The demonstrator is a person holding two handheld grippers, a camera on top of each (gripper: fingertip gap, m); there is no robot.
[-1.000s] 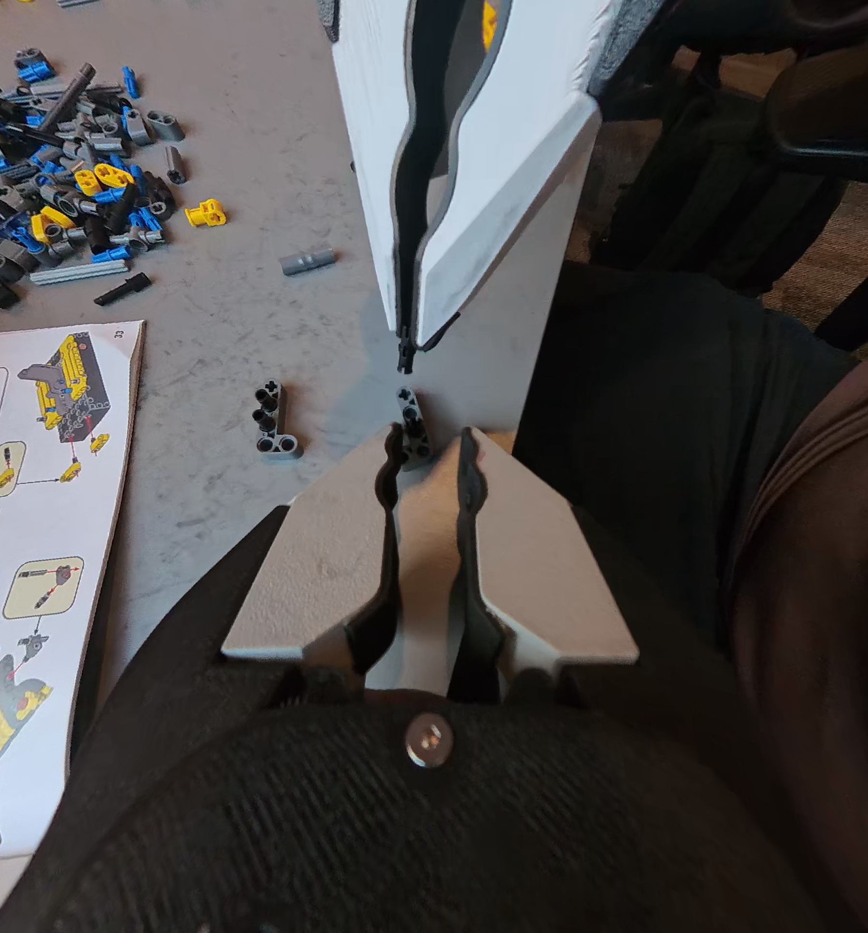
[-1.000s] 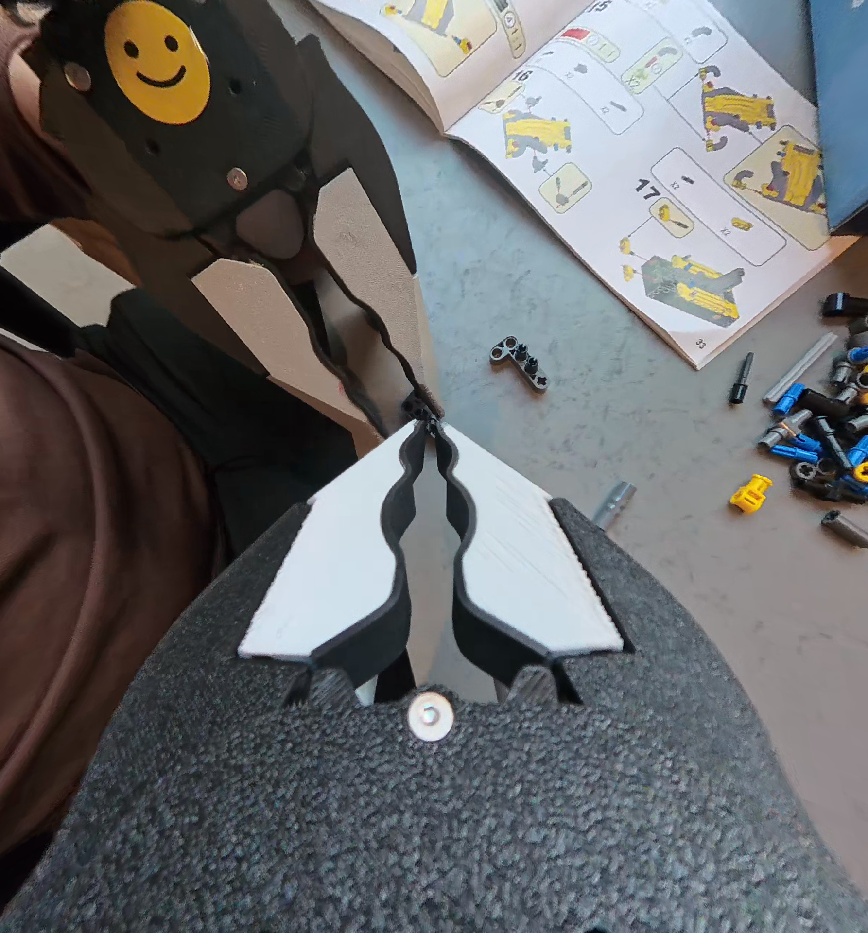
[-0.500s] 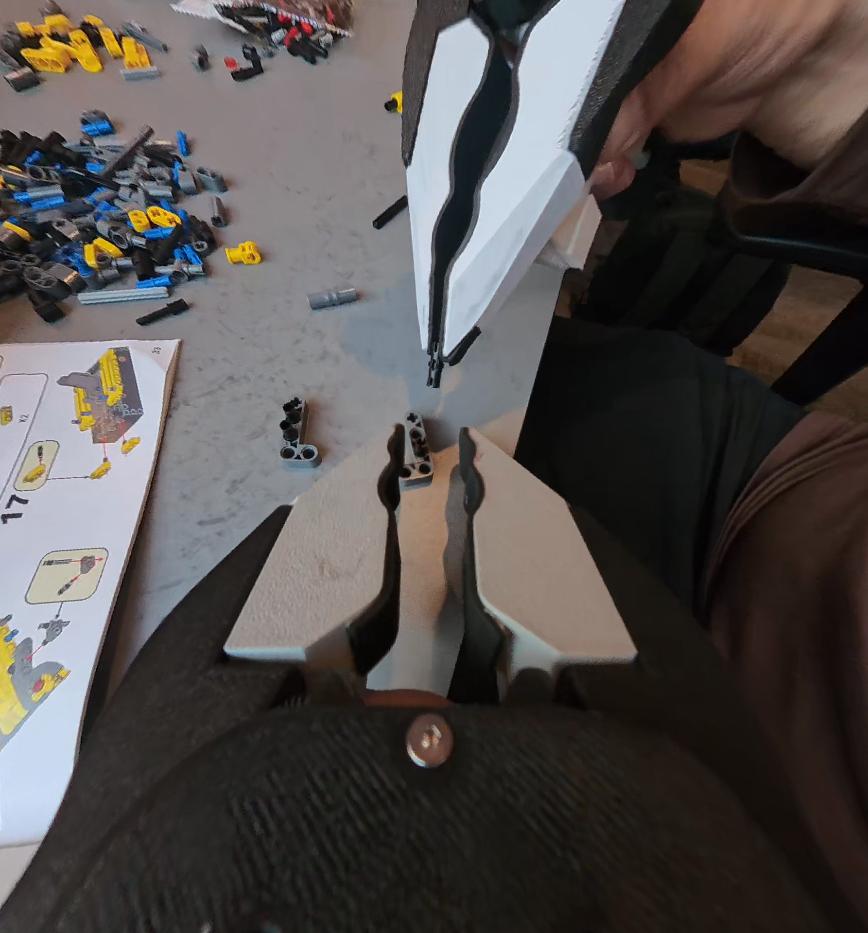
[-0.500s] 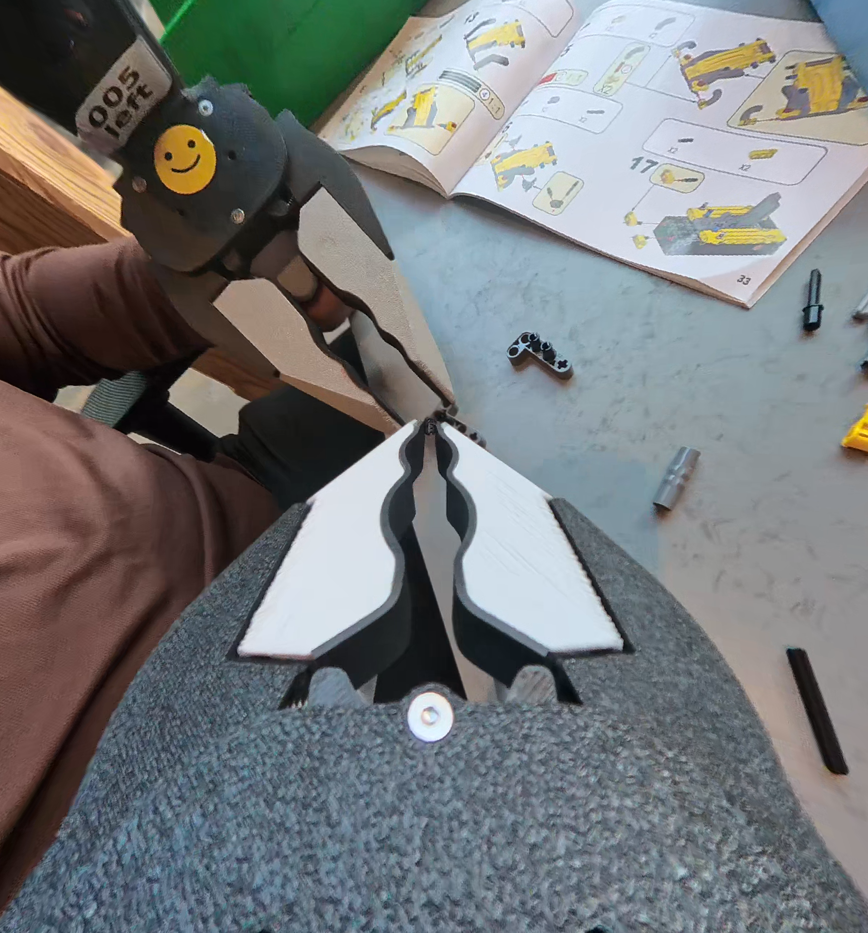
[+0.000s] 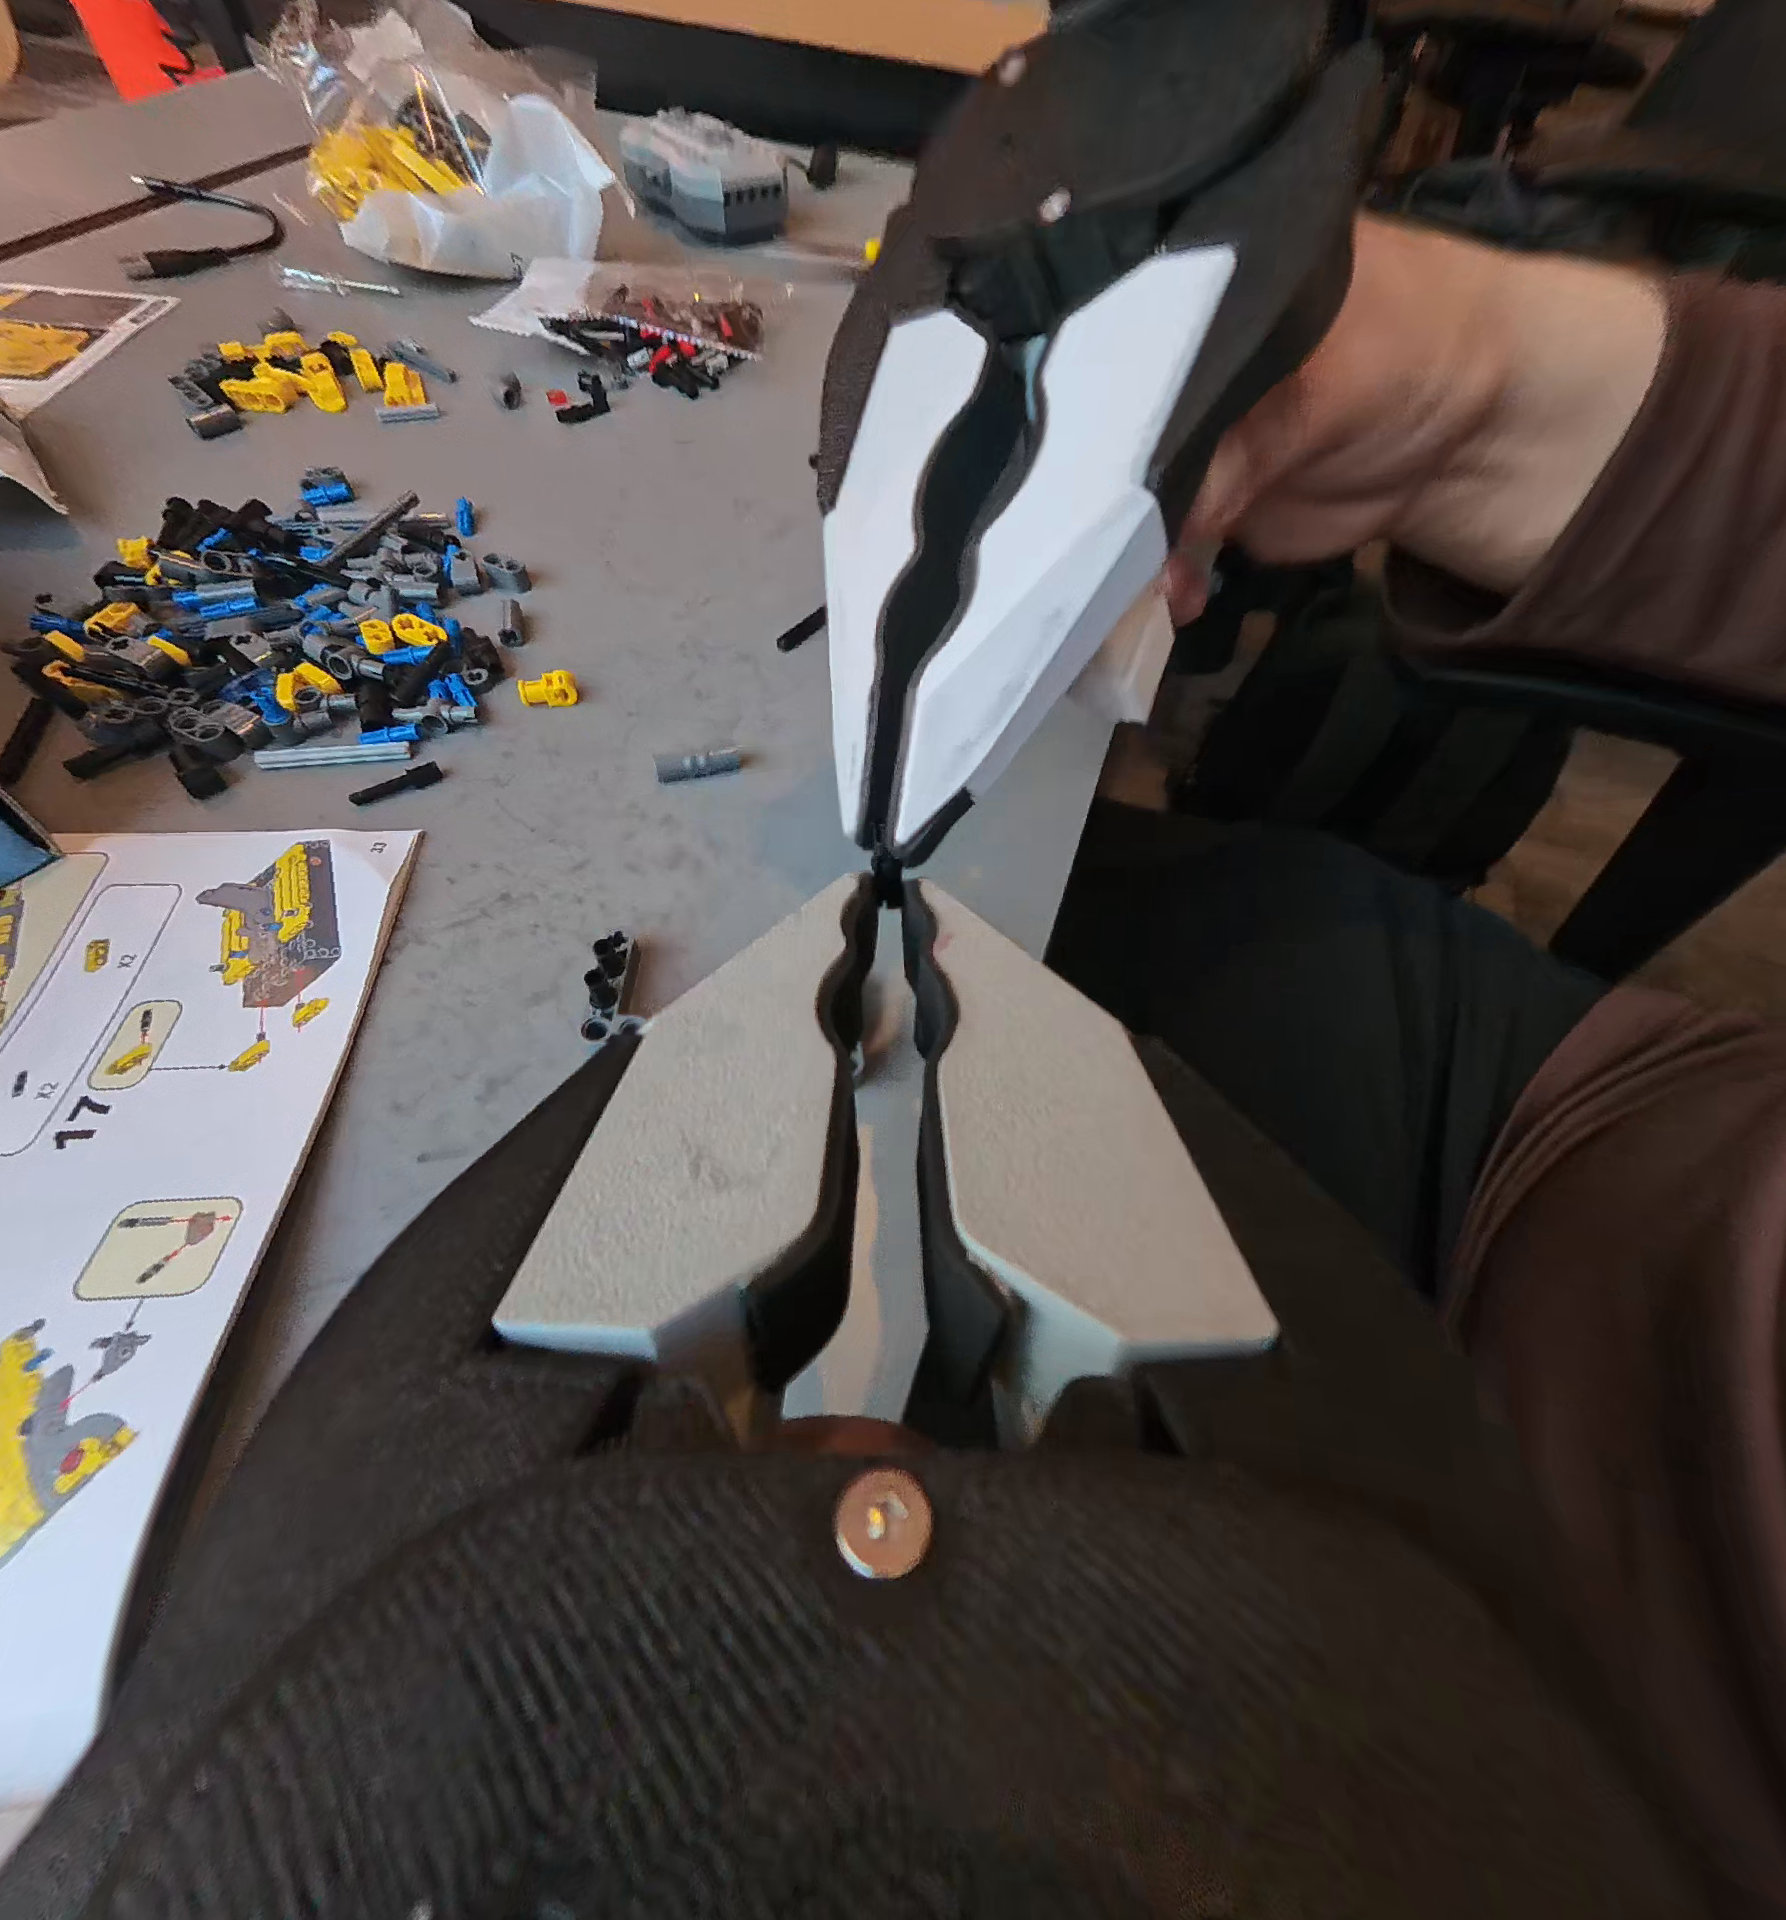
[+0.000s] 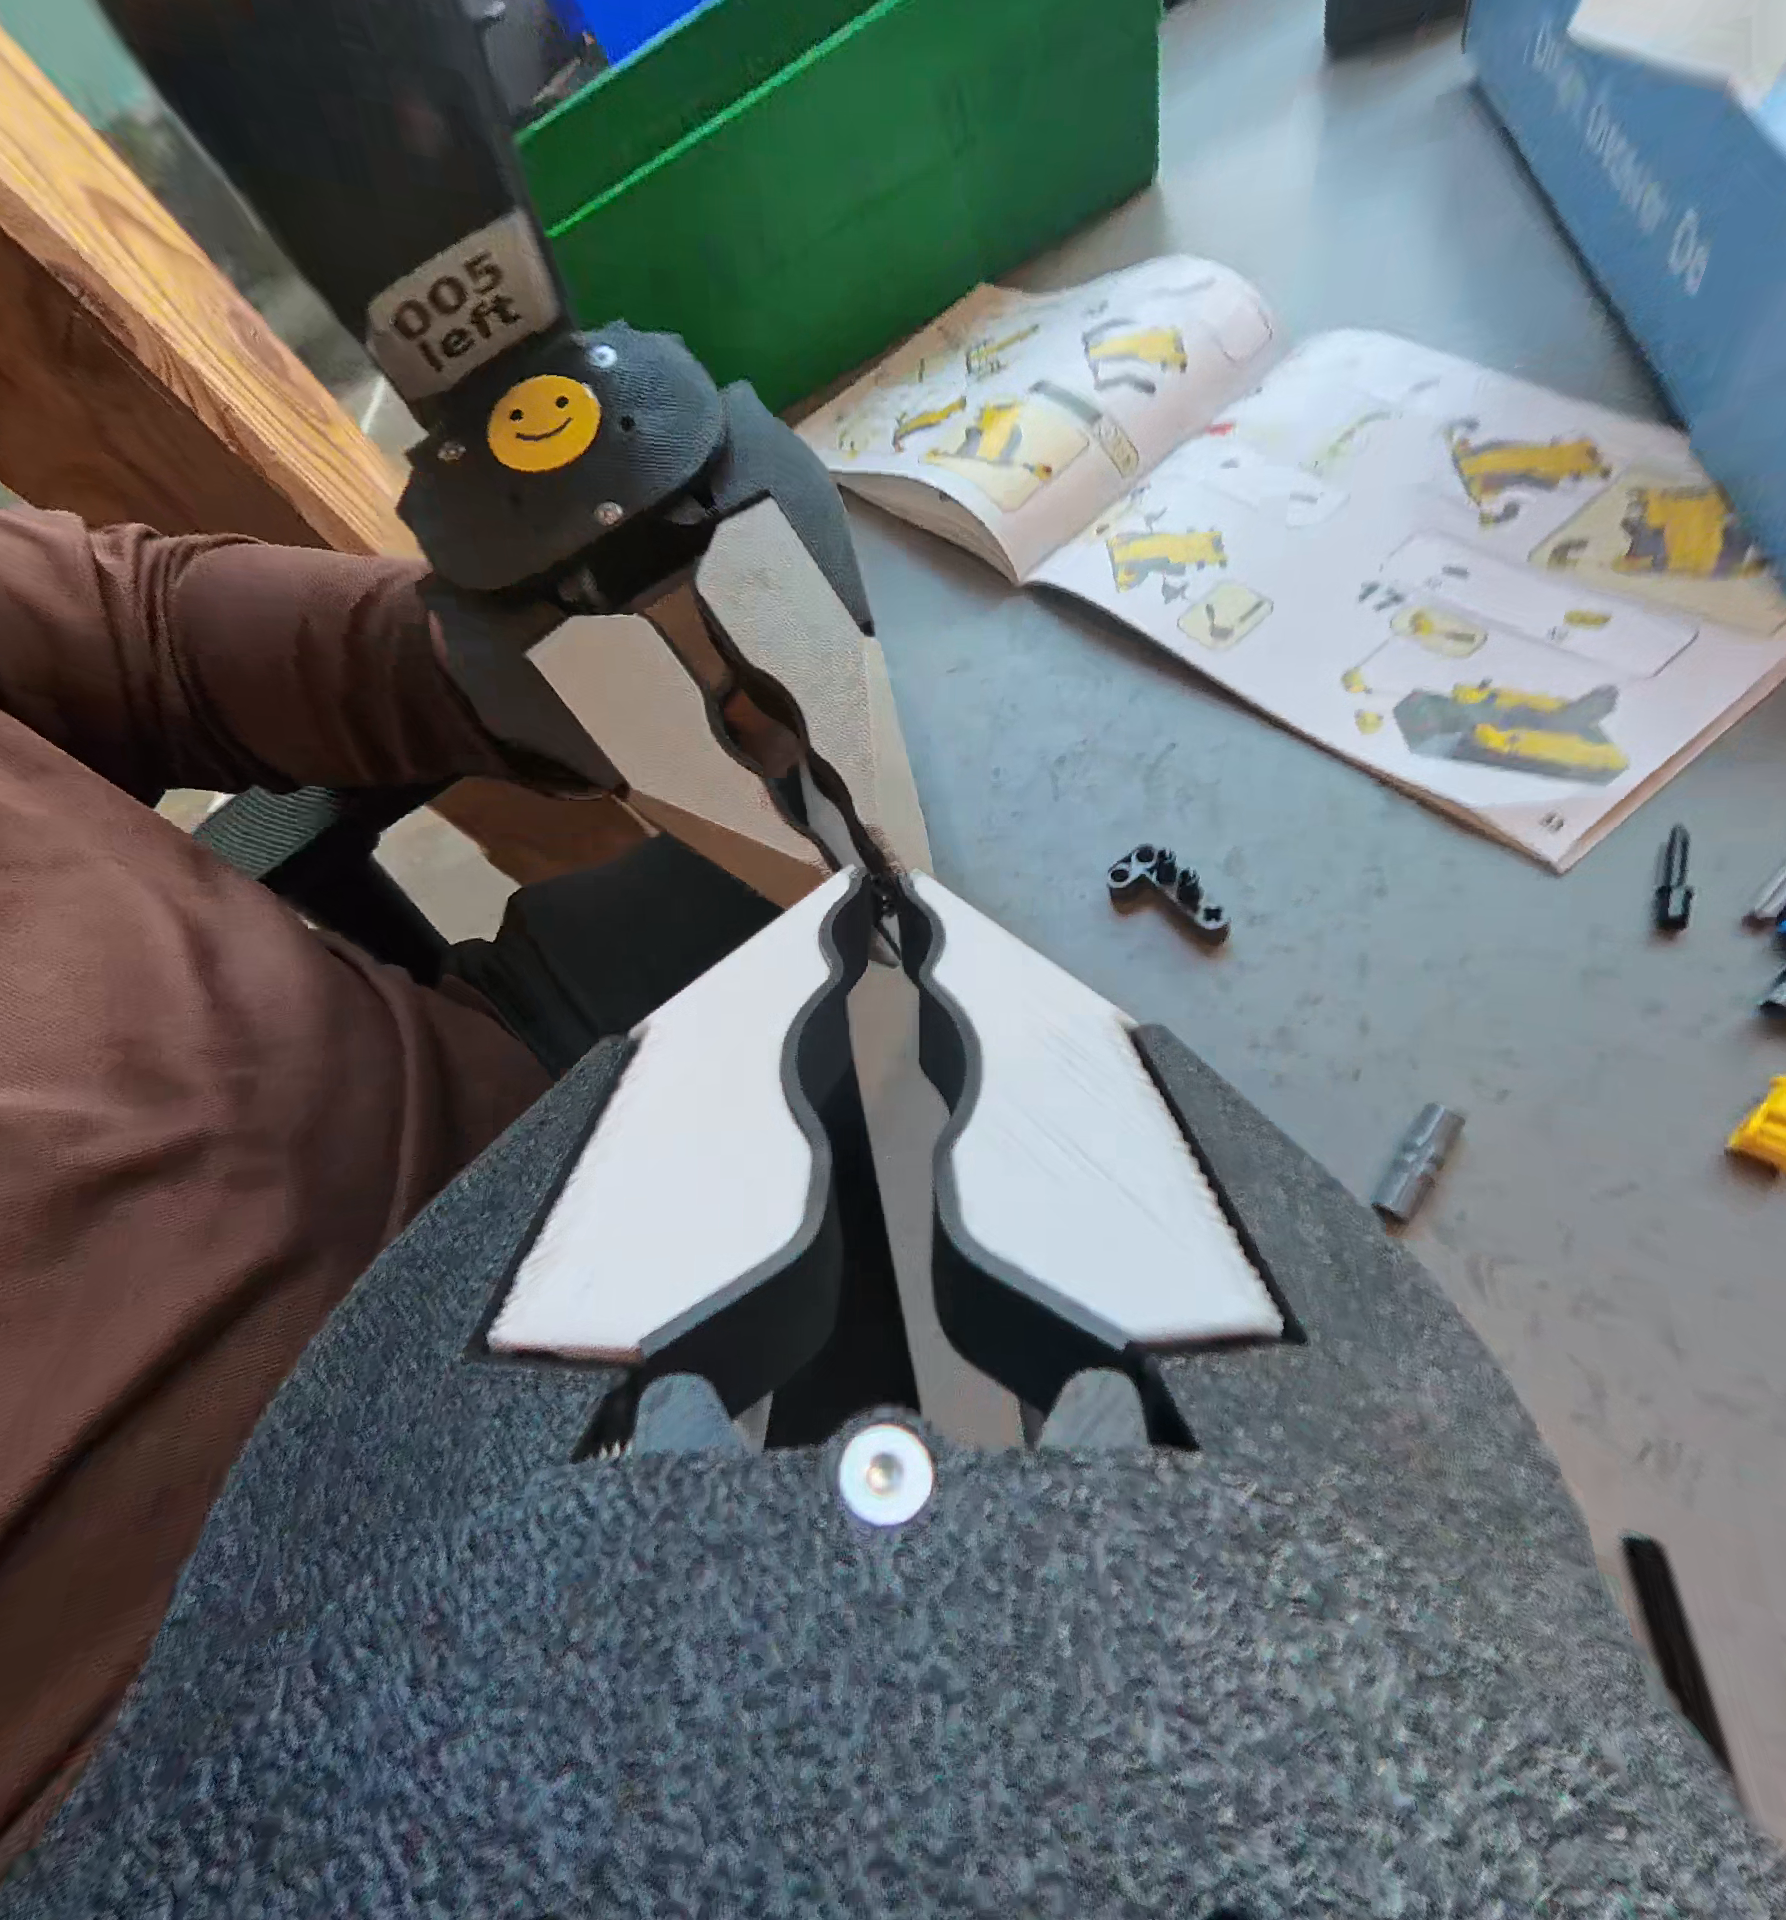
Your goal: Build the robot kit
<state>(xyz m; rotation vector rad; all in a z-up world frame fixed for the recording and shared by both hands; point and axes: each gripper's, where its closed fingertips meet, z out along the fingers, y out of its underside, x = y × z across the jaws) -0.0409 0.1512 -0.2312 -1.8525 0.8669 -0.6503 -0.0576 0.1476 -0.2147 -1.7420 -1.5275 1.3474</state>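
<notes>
My left gripper [image 5: 885, 885], with grey fingers, and my right gripper [image 6: 881, 883], with white fingers, meet tip to tip just above the grey table [image 5: 660, 540] near its edge. Both are nearly shut. A small dark part [image 5: 884, 871] is pinched where the tips meet; it is too small and blurred to tell its shape. The right gripper [image 5: 881, 844] comes down from above in the left wrist view. The left gripper [image 6: 868, 864] reaches in from the upper left in the right wrist view. A dark L-shaped beam with pins [image 5: 610, 987] lies on the table beside the left fingers; it also shows in the right wrist view [image 6: 1169, 896].
An open instruction booklet [image 5: 141, 1091] lies to the left, and a pile of blue, yellow and grey parts [image 5: 265, 644] lies beyond it. A grey connector [image 6: 1419, 1162], a yellow piece [image 6: 1780, 1138] and a black pin [image 6: 1673, 888] lie loose. A green bin [image 6: 847, 187] and a blue box [image 6: 1699, 260] stand behind. A person's lap lies past the table edge. The grippers are tip to tip, or close to it. My left gripper's tips are some 10 cm from the grey connector [image 6: 1419, 1162]. Look for it in the left wrist view [image 5: 697, 765] too.
The left gripper's fingers have closed in. Both grippers have lifted and tilted back, and the right gripper's tips have come down to touch the left gripper's tips.
</notes>
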